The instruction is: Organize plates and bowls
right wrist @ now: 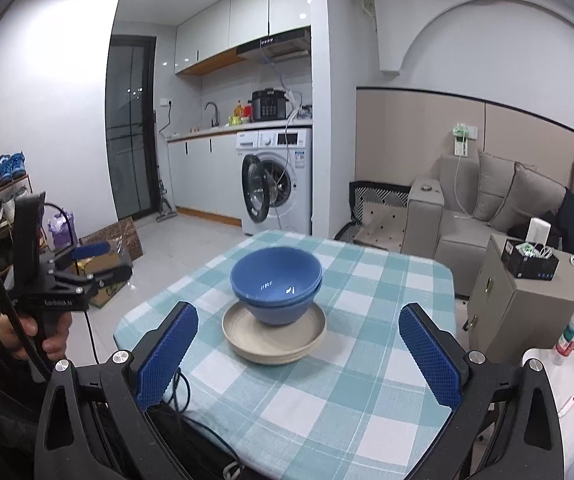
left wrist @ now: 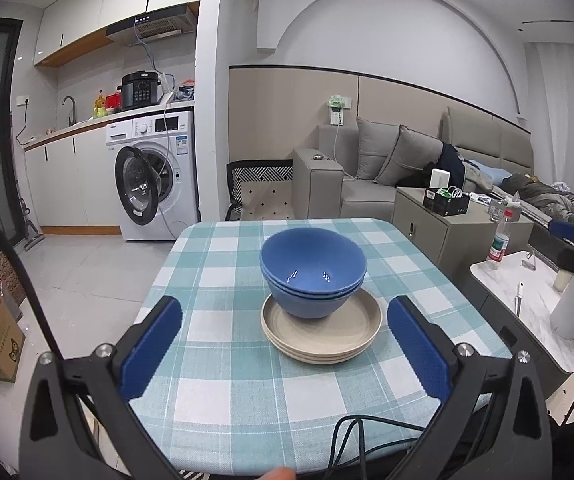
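Bowls (left wrist: 313,276) upright, nested on plates (left wrist: 321,330)

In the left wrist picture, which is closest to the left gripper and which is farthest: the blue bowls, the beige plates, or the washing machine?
From the left gripper:
1. Beige plates, stacked on the table just ahead, between the fingers.
2. Blue bowls, nested on the plates, slightly farther back.
3. Washing machine, across the floor on the left, door open.
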A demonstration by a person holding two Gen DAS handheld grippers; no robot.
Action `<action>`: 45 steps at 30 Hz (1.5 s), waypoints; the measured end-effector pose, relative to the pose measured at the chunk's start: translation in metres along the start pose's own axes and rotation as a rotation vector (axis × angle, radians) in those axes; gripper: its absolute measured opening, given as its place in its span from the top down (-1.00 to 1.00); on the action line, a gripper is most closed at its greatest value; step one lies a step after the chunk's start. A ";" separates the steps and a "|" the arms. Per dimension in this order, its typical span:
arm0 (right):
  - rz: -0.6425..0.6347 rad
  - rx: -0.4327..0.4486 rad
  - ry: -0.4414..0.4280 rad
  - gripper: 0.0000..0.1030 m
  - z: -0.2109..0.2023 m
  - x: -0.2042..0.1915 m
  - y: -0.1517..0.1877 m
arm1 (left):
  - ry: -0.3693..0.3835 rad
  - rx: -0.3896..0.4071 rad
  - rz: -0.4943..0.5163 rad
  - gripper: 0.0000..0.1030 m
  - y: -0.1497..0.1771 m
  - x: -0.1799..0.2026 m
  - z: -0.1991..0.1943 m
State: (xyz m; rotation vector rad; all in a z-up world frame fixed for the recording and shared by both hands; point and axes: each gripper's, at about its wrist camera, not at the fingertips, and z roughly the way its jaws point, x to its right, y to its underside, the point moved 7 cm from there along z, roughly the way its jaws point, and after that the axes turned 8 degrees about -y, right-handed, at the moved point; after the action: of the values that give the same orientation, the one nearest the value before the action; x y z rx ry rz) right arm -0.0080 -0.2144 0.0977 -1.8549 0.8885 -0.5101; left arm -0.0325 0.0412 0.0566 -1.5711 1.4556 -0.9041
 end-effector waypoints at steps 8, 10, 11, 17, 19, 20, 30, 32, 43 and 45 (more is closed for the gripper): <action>-0.049 -0.051 -0.041 -0.99 0.034 -0.011 0.032 | -0.036 -0.014 -0.005 -1.00 0.013 0.000 0.010; -0.058 -0.050 -0.046 -0.99 0.041 -0.013 0.035 | -0.049 -0.012 0.002 -1.00 0.015 0.001 0.013; -0.060 -0.049 -0.046 -0.99 0.044 -0.014 0.037 | -0.055 -0.010 0.005 -1.00 0.016 0.002 0.014; -0.033 -0.054 -0.046 -0.99 0.061 -0.008 0.046 | -0.059 -0.019 0.025 -1.00 0.025 0.007 0.026; -0.022 -0.052 -0.043 -0.99 0.066 -0.003 0.048 | -0.060 -0.018 0.037 -1.00 0.026 0.008 0.028; -0.012 -0.052 -0.040 -0.99 0.068 0.000 0.049 | -0.063 -0.017 0.038 -1.00 0.026 0.008 0.030; 0.010 -0.026 -0.029 -0.99 0.082 0.010 0.054 | -0.060 -0.004 0.023 -1.00 0.028 0.008 0.036; 0.010 -0.029 -0.029 -0.99 0.080 0.010 0.053 | -0.055 -0.007 0.023 -1.00 0.028 0.008 0.036; 0.004 -0.029 -0.026 -0.99 0.087 0.010 0.057 | -0.048 -0.014 0.024 -1.00 0.029 0.011 0.040; 0.004 -0.030 -0.026 -0.99 0.088 0.010 0.058 | -0.049 -0.014 0.022 -1.00 0.029 0.012 0.041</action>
State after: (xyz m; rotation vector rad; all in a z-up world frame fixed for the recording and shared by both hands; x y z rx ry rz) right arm 0.0378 -0.1850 0.0071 -1.8827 0.8870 -0.4712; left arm -0.0074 0.0324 0.0124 -1.5734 1.4451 -0.8391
